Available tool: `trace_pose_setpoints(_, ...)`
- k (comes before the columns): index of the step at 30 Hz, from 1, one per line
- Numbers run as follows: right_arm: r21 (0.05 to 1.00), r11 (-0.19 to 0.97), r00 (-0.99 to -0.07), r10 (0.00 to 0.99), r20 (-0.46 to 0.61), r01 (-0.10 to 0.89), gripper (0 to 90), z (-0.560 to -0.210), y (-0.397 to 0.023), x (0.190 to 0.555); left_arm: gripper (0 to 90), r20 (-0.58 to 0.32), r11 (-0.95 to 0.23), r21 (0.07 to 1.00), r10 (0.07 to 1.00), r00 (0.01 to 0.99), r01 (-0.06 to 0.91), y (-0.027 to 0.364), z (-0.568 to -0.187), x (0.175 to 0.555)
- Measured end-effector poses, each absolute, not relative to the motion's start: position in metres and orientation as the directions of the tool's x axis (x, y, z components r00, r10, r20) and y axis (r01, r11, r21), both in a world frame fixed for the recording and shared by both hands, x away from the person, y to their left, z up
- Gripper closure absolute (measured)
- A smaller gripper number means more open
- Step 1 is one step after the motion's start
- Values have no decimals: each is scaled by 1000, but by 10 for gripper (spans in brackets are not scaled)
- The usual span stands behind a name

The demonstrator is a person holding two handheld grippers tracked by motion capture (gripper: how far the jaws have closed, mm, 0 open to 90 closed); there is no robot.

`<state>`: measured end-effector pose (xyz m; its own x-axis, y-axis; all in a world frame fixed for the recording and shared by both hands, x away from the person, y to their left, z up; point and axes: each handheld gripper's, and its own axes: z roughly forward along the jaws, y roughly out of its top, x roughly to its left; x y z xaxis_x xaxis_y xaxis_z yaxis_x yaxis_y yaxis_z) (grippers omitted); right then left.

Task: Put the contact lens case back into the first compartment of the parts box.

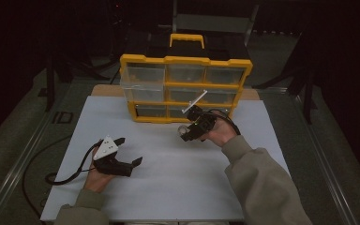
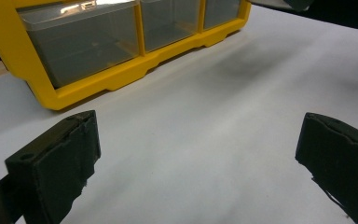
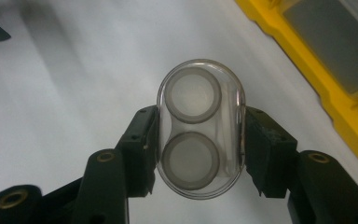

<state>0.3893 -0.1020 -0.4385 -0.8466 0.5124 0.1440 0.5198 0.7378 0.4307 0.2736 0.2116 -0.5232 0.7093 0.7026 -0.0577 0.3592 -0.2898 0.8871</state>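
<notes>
The right gripper is clamped on a clear oval case with two round rings inside, held above the white table just in front of the yellow drawer organizer. The left gripper hovers over the table, jaws wide apart with nothing between them

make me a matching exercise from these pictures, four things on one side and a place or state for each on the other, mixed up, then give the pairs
Things:
1. right tool
2. left tool
3. yellow drawer organiser
4. white board

Places or states:
A. stands at the far edge of the board, carry handle on top
B. lies flat under both hands
C. jaws wide apart, nothing between them
D. shut on a clear oval case with two round rings inside

Pairs: 1-D, 2-C, 3-A, 4-B
</notes>
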Motion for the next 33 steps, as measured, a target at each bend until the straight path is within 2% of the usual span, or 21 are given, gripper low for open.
trace_pose_setpoints(33, 492, 721, -856, 505, 108, 487, 490, -386, -96, 404, 7, -59, -268, 900, 709, 703, 345, 214, -521, 273)
